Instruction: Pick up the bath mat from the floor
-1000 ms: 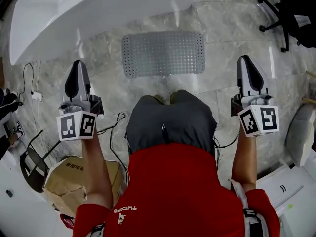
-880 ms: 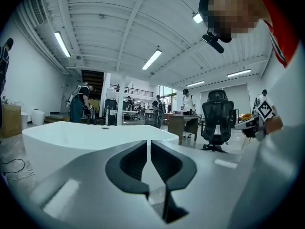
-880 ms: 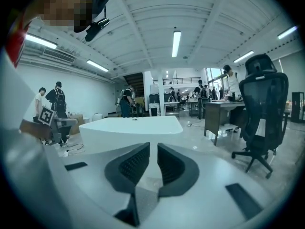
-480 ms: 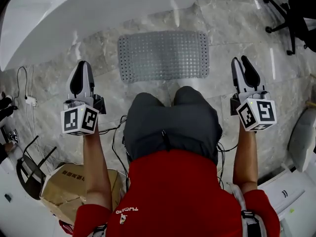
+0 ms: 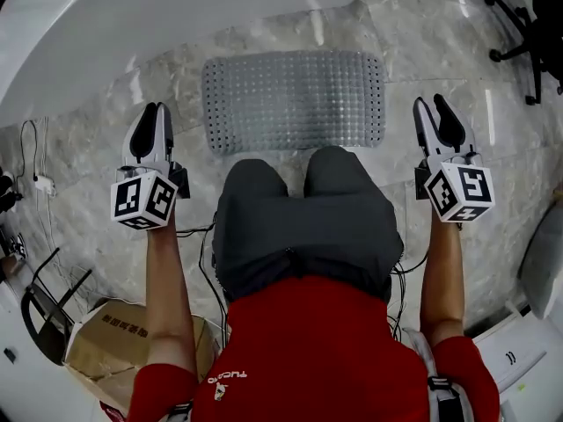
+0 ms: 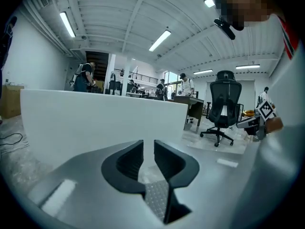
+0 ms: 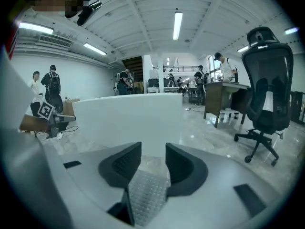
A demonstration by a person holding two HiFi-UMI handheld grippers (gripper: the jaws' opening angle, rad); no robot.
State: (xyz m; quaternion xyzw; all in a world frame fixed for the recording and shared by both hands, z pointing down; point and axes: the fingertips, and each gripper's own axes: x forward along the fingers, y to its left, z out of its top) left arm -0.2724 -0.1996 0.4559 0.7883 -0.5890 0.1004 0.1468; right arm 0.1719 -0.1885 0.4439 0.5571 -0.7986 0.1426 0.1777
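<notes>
The empty left gripper, narrow, and right gripper, wider, are just opening at the bath mat's nine and three o'clock, getting ready to grab.

Right gripper – jaws apart, just been opening, gripping nothing; the mat shows low in the gap. Ahead stands a white tub. Right of the tub – 1 desk and 1 black chair; left of it, people.
</notes>
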